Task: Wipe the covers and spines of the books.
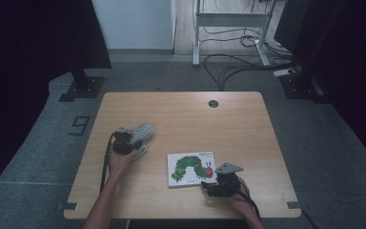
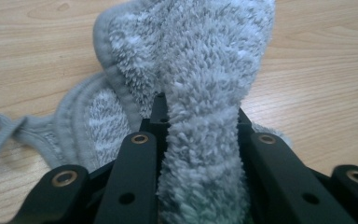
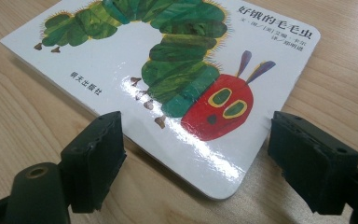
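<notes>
The left claw [image 2: 200,112] is clamped on a bunched fold of the fluffy grey cloth [image 2: 200,60], which lies on the tabletop [image 1: 228,124] towards its left edge, its hem and loop spread flat beside the jaws. The right claw [image 3: 196,140] stands wide, its pads either side of a corner of the caterpillar picture book [image 3: 168,70], which lies flat near the front edge.

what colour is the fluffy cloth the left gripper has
Pale grey flecked with white, with a plain grey trim; the cloth shows best in the left gripper view.
</notes>
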`<state>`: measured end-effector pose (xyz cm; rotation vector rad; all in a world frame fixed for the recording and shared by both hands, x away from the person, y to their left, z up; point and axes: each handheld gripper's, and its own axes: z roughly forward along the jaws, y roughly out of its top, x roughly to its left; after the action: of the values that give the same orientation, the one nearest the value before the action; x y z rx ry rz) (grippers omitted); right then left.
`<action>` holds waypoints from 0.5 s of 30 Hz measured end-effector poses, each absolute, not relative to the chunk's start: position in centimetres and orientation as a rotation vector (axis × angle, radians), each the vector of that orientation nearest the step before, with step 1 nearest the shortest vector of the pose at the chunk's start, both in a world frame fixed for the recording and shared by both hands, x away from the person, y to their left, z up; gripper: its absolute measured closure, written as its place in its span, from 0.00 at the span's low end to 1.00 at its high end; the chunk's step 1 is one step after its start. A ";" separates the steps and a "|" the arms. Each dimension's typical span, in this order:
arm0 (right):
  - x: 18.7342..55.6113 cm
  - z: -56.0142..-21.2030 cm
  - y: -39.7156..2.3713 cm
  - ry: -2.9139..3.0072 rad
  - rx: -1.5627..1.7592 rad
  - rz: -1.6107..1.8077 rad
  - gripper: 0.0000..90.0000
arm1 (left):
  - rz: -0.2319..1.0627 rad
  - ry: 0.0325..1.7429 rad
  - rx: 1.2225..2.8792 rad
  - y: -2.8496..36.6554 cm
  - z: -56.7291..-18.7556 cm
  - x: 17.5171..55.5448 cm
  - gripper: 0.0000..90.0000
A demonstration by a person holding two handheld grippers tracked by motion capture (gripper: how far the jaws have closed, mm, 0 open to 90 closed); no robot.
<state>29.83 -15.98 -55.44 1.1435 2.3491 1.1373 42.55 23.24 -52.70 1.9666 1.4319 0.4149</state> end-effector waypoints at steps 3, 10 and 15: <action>29.8 -55.4 -16.0 2.350 1.144 1.138 0.20 | 0.409 1.404 1.966 23.3 -52.2 42.1 0.81; 29.8 -55.4 -16.0 2.350 1.142 1.133 0.20 | 0.427 1.296 1.903 23.1 -49.5 39.7 0.81; 29.8 -55.4 -16.0 2.350 1.142 1.133 0.20 | 0.420 1.236 1.874 22.8 -48.2 38.5 0.81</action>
<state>29.80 -15.99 -55.44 1.1416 2.3498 1.1329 38.49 22.79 -48.16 1.8741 1.2360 0.4204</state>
